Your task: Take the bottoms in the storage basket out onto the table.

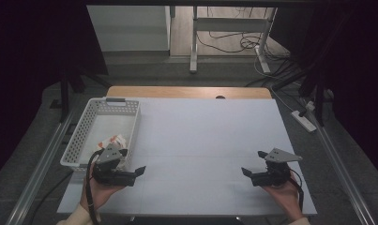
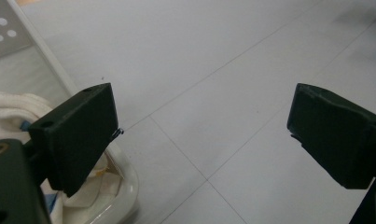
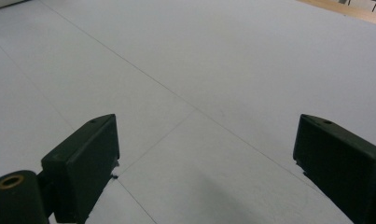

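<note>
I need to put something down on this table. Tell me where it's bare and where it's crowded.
Bare: the wide white board from the basket across to its right edge, and the strip between the left claw and right claw. Both claws are open and hold nothing. Crowded: the basket's near end, where a white and orange packet lies beside the left claw.

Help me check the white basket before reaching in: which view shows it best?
The high view: the whole white basket shows, perforated walls, handle, and an orange-and-white item inside. The left gripper view catches just a rim corner and cloth-like contents. The right gripper view faces bare table.
</note>
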